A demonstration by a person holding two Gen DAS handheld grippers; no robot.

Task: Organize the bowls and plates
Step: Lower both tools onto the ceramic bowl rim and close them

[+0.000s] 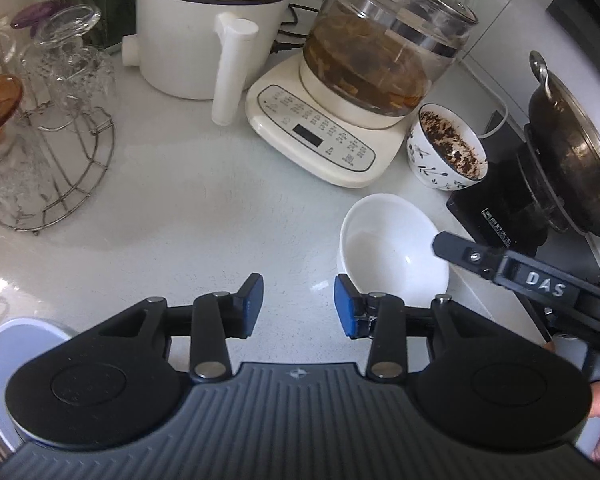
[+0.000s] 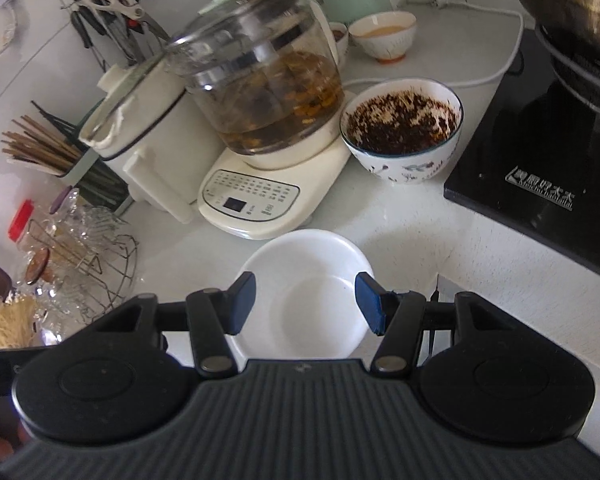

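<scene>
A plain white bowl stands empty on the white counter; it also shows in the right wrist view. My right gripper is open, its blue pads either side of the bowl just above it. My left gripper is open and empty over bare counter, left of the bowl. A white plate lies under the left gripper's body at the lower left. A patterned bowl full of dark dregs stands behind the white bowl.
A cream kettle base with a glass pot, a white cooker, a wire rack of glasses, and a black induction hob with a steel pot ring the counter. A small bowl stands far back.
</scene>
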